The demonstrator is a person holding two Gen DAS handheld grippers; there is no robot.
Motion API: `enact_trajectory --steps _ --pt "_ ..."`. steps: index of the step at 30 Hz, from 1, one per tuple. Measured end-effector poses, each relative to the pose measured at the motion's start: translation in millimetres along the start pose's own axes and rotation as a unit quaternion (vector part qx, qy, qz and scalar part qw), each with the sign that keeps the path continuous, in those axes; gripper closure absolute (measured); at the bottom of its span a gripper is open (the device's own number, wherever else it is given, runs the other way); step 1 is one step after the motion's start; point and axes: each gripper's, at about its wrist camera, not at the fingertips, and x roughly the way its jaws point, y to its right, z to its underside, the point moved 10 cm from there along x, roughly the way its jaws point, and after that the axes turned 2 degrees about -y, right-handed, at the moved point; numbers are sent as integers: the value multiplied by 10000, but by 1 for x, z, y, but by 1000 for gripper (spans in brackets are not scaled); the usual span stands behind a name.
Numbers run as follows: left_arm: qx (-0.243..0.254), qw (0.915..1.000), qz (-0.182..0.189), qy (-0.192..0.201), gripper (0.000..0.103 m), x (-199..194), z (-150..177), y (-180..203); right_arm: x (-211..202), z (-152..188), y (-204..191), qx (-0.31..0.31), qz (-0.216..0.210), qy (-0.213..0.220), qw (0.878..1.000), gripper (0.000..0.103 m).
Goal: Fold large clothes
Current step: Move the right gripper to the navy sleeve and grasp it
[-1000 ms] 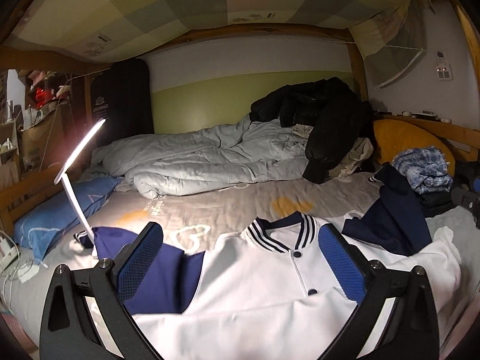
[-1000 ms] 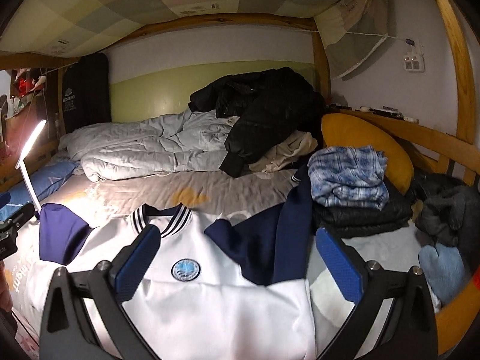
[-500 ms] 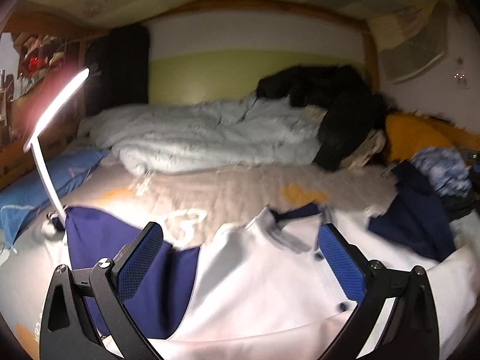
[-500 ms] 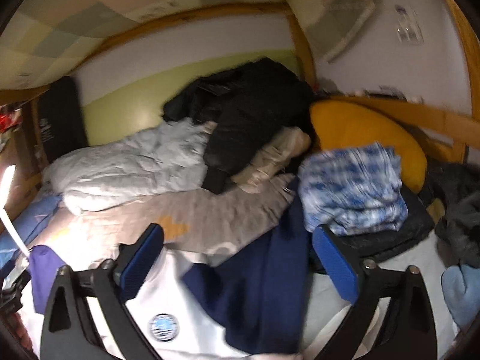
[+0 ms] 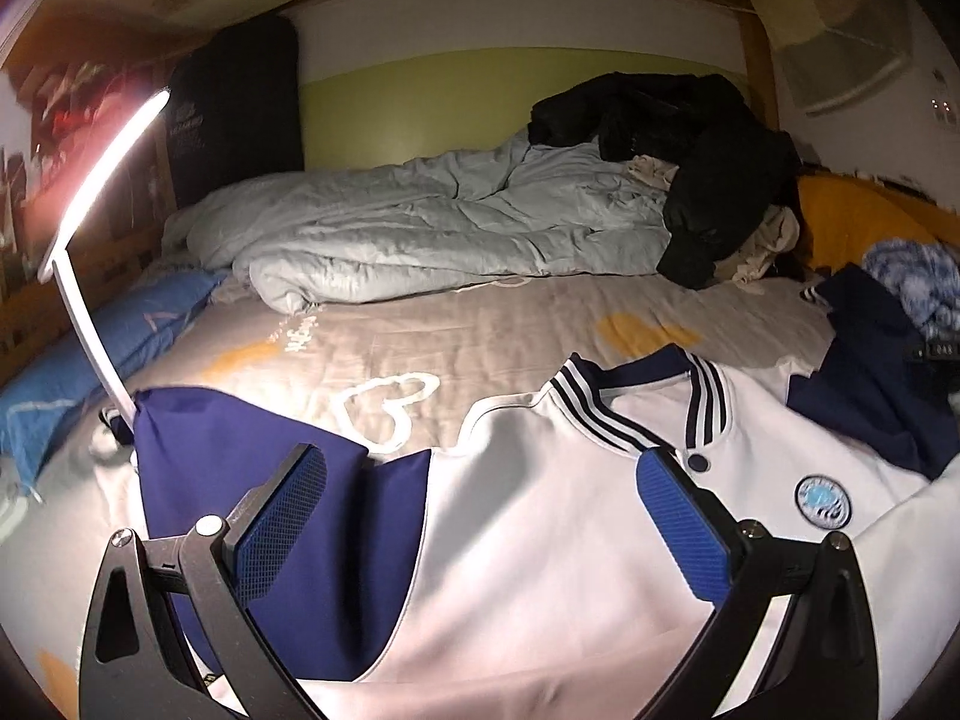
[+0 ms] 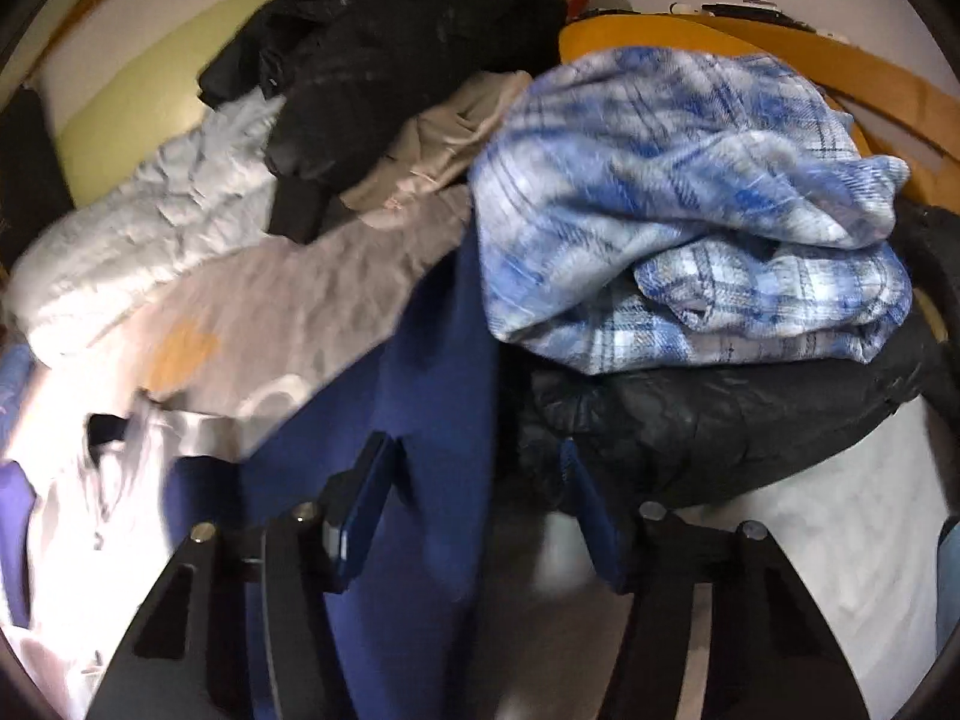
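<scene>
At the far left a lit strip lamp (image 5: 99, 180) arcs up over the edge of the bed, with a blue pillow (image 5: 90, 348) lying just behind its stem. Nearer, the left gripper (image 5: 480, 516) hangs over the jacket (image 5: 540, 540) with its blue pads (image 5: 282, 522) spread wide and nothing between them. The jacket, white in the body with navy sleeves, lies flat on the grey bedsheet (image 5: 480, 330) at the near edge of the bed, its striped collar (image 5: 630, 402) pointing to the far side and a round badge (image 5: 823, 501) on the chest toward the right. Its left sleeve (image 5: 240, 456) stretches toward the lamp. Beyond it a pale rumpled duvet (image 5: 432, 240) runs across the far side, and a black coat (image 5: 690, 144) is heaped on its right end.

Further right, the right gripper (image 6: 474, 504) is down at the jacket's other navy sleeve (image 6: 438, 360). Its jaws have just been narrowing and now stand about half apart, with the sleeve cloth between them; the left pad lies against the cloth, but I cannot tell whether the right pad presses on it. Just right of that sleeve sits a pile: a blue plaid shirt (image 6: 690, 210) atop a dark folded garment (image 6: 720, 420), with an orange cushion (image 6: 600, 36) behind.
</scene>
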Motion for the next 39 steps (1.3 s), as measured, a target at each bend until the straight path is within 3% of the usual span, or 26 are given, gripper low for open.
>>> enact_trajectory --steps 2,3,4,7,10,12,18,20,22,23,25,27,30,33,35,38,39 --pt "92 10000 30 17 0 -2 1 5 4 1 2 -20 91 1 10000 59" --pt "114 9999 82 15 0 -3 2 9 2 0 4 -22 148 75 9999 84" --pt "121 9998 133 14 0 -4 3 11 -3 -3 6 3 132 169 9998 98" --pt "123 9996 230 49 0 -11 4 15 -23 -11 -2 69 -216 547 9982 98" --pt "70 9996 253 137 0 -20 1 15 -48 -13 -26 -311 -439 832 9951 99" --pt "-31 9994 258 220 0 -26 -2 11 -62 -3 -45 -485 -708 751 9935 99" --pt "-283 9987 296 297 0 -35 -7 1 -81 67 -120 -1334 -1487 -192 9797 99" --pt "-279 9988 288 286 0 -36 -7 0 -77 97 -139 -1717 -1426 -555 9732 98" --pt "-302 9986 311 293 0 -37 -7 -1 -72 106 -146 -1904 -1201 -582 9726 96" --pt "-315 9985 318 302 0 -37 -7 -2 -71 103 -145 -1950 -1003 -457 9746 95" --pt "-349 9984 343 299 0 -37 -8 -3 -73 85 -138 -1809 -653 -58 9813 74" --pt "-365 9983 365 273 0 -35 -7 -2 -74 67 -131 -1521 -507 201 9869 61" --pt "-348 9986 359 187 0 -30 -3 0 -70 43 -121 -957 -553 330 9933 58" --pt "-320 9986 404 75 0 -23 2 5 -48 28 -132 -1112 -532 125 9923 44" --pt "-244 9990 386 33 0 -20 5 8 -22 31 -141 -1272 -447 -156 9907 43" --pt "-152 9993 329 -29 0 -15 9 12 9 40 -122 -1178 295 -451 9916 44" --pt "-149 9993 341 -63 0 -13 11 13 14 45 -115 -1116 345 -522 9918 54"
